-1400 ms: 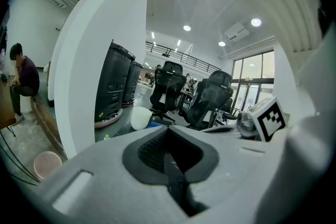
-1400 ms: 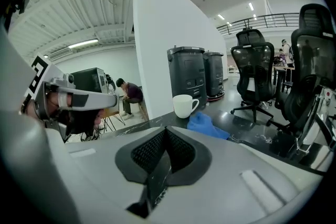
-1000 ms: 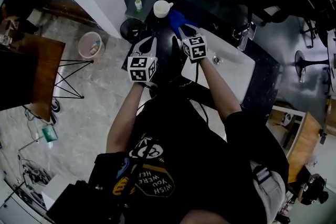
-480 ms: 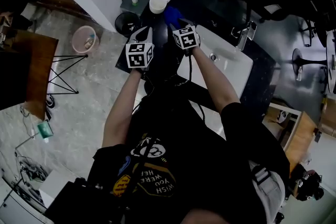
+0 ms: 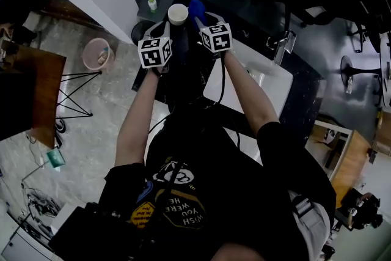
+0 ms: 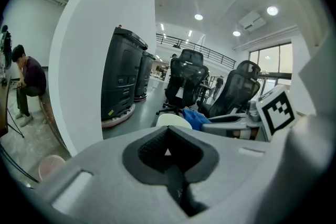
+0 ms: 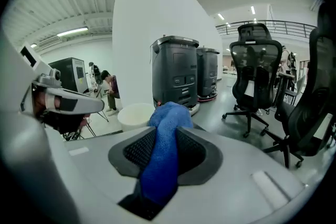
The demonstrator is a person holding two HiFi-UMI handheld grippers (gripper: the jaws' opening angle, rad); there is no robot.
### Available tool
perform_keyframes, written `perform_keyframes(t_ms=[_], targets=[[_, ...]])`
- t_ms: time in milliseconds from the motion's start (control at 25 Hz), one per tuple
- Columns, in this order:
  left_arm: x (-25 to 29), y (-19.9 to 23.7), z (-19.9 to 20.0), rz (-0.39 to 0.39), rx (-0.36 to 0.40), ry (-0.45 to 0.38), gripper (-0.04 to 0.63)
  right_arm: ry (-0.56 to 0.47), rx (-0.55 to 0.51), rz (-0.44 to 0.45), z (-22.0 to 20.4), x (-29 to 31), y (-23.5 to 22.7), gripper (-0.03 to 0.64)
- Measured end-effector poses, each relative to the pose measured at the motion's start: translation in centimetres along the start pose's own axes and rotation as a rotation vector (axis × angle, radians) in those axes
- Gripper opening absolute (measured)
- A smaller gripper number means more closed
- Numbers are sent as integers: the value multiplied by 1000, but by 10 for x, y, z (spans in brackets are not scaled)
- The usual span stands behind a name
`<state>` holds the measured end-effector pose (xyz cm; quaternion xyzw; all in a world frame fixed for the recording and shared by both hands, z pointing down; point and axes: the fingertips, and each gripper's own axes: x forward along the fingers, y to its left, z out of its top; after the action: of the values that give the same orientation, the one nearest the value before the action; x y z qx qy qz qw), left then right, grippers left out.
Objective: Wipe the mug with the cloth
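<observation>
The white mug (image 5: 178, 13) stands upright, mouth up, just beyond the tips of the left gripper (image 6: 168, 131) and ahead and to the left of the right gripper (image 7: 167, 134). The blue cloth (image 7: 164, 160) is pinched between the right gripper's pads. Its jaws have just been closing on it, and its bunched end pokes out past the tips, close beside the mug's rim. Whether cloth and mug touch cannot be told. The left gripper's jaws are drawn together with nothing clamped in them, and only a small chink of white shows through between the pads. It sits to the left of the right gripper, the two marker cubes side by side and a little apart.

Both grippers reach over the far corner of a dark desk (image 5: 250, 30). A small bottle (image 5: 151, 4) stands to the left of the left gripper's tips, near the mug. A white sink (image 5: 269, 79) lies to the right of and behind the right gripper, with a tap (image 5: 280, 46) at its far edge. On the floor, well off to the left of the left gripper, sits a pink bin (image 5: 98, 53)
</observation>
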<state>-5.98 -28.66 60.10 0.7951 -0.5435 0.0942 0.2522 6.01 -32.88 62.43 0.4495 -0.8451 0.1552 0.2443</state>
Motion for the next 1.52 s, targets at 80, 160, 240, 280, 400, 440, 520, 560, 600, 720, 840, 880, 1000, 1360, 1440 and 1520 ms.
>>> perform_keyframes(t_ms=[80, 160, 240, 280, 400, 440, 520, 560, 600, 720, 840, 880, 1000, 1360, 1440, 1520], targets=[[11, 6, 0, 8, -20, 14, 5, 25, -13, 20, -1, 8, 9, 117], [20, 8, -3, 5, -39, 22, 5, 61, -40, 54, -15, 5, 24, 117], [29, 10, -3, -21, -76, 12, 5, 95, -75, 111, -34, -5, 43, 115], [34, 11, -2, -35, -102, 1, 5, 106, -103, 150, -42, -11, 54, 114], [40, 19, 1, -36, -142, -11, 3, 116, -156, 235, -55, -26, 77, 110], [41, 20, 0, -32, -139, -4, 3, 109, -143, 235, -54, -29, 74, 110], [43, 21, -2, -29, -124, 11, 5, 72, -95, 190, -42, -32, 55, 110], [43, 22, -3, -28, -119, 15, 5, 44, -68, 154, -31, -33, 42, 111], [44, 24, -3, -25, -116, 17, 3, 14, -39, 117, -19, -32, 28, 111], [48, 27, -2, -23, -109, 21, 5, -42, 25, 26, 11, -26, -6, 111], [49, 27, -4, -32, -115, 20, 4, 9, -4, 42, 10, -12, 2, 112], [48, 26, -5, -38, -120, 21, 5, 35, -29, 75, 5, -10, 14, 112], [48, 23, -6, -49, -122, 23, 5, 79, -90, 187, -16, -15, 60, 112], [43, 21, -11, -44, -118, 29, 5, 21, -66, 117, -16, -38, 36, 112], [43, 20, -10, -34, -125, 23, 5, -10, -20, 43, 6, -33, 11, 112], [41, 20, -10, -22, -125, 23, 5, 15, -28, 13, 12, -21, 7, 112]])
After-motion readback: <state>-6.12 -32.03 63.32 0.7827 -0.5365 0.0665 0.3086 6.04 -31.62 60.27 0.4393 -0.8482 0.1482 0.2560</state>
